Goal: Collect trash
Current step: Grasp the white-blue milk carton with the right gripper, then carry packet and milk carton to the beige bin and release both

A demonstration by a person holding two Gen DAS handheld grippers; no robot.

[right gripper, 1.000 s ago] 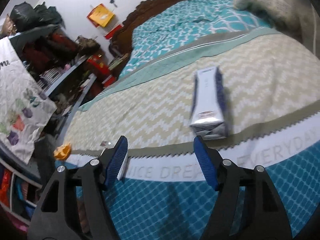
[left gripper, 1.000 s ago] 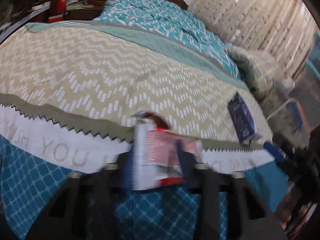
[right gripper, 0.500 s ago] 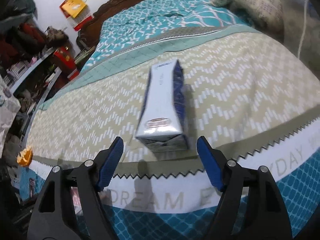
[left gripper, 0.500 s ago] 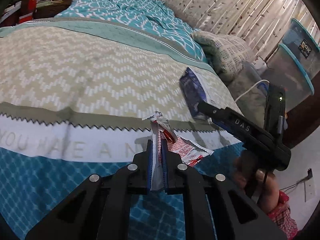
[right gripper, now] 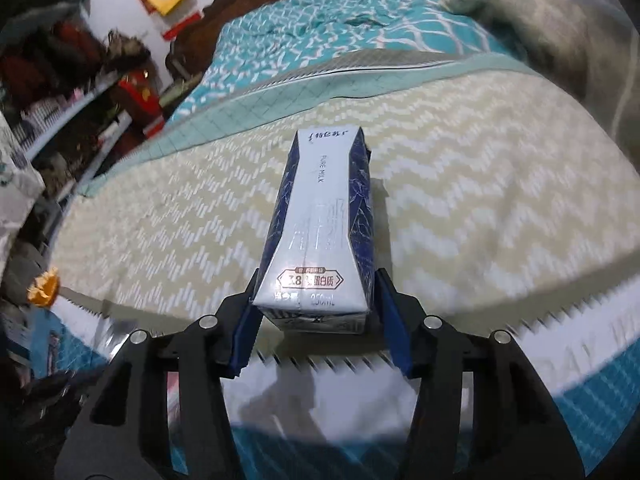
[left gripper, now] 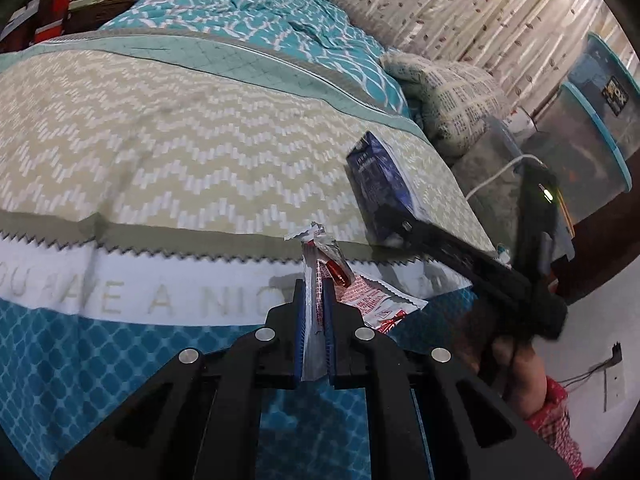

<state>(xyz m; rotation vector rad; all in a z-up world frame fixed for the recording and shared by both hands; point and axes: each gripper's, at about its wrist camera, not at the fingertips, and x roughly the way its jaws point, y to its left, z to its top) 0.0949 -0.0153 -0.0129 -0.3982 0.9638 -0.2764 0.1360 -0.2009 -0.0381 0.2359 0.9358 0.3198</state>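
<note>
On the chevron-patterned bedspread (right gripper: 500,200), the pure milk carton (right gripper: 320,236) lies flat near the foot edge, its near end between the right gripper (right gripper: 316,328) jaws, which flank it closely; contact cannot be confirmed. The left gripper (left gripper: 314,320) holds its jaws pressed tight on a red-and-white snack wrapper (left gripper: 320,276) above the bed's foot edge.

A bed (left gripper: 168,152) fills most of both views, covered by a quilt (right gripper: 480,184) with a beige chevron band, teal lattice panels and a white strip of lettering. A patterned pillow (left gripper: 452,96) lies at its far edge. Clear storage bins (left gripper: 592,136) with teal lids stand by leaf-print curtains (left gripper: 460,8). Cluttered shelves (right gripper: 68,92) line the opposite wall.
</note>
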